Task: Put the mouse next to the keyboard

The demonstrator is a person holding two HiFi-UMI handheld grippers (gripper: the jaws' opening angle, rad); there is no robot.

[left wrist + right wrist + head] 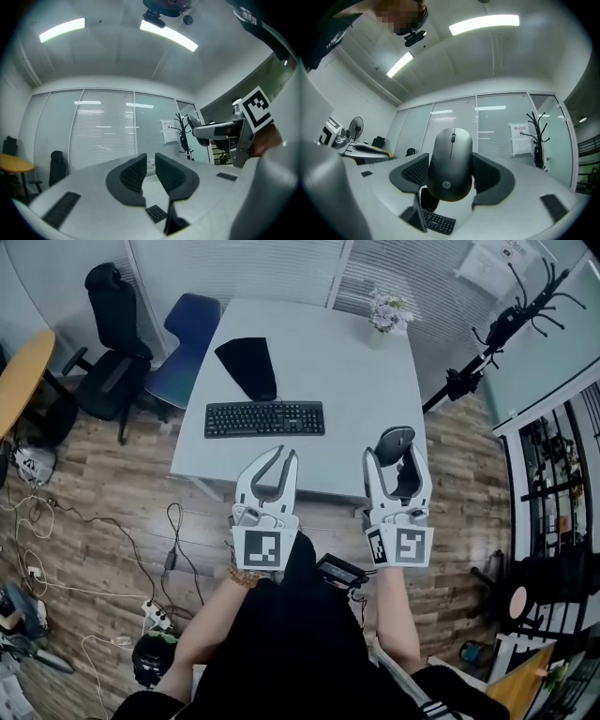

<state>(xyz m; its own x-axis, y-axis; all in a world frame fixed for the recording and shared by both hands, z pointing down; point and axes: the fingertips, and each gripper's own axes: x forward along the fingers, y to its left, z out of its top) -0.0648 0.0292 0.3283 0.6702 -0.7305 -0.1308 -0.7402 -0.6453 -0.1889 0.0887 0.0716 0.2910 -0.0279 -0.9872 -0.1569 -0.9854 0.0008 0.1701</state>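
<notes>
Nearest, the left gripper (281,459) hangs empty, jaws barely parted, just short of the keyboard (264,418). The right gripper (397,459) clamps the mouse (395,442), right of the keyboard above the surface (356,362) edge, apparently for setting down.

On my feed the keyboard (264,418) lies on the table (328,352), toward its near left. A cloth (248,367) lies just behind it on the far side, and a small flower pot (387,313) stands at the far right corner. The mouse (395,440) sits between the jaws of my right gripper (395,456), over the table's near right edge, right of the keyboard and apart from it. My left gripper (279,457) is just near of the keyboard. An office chair (111,310) and a second chair (187,338) stand left of the table, and a coat stand (511,320) stands to its far right.
</notes>
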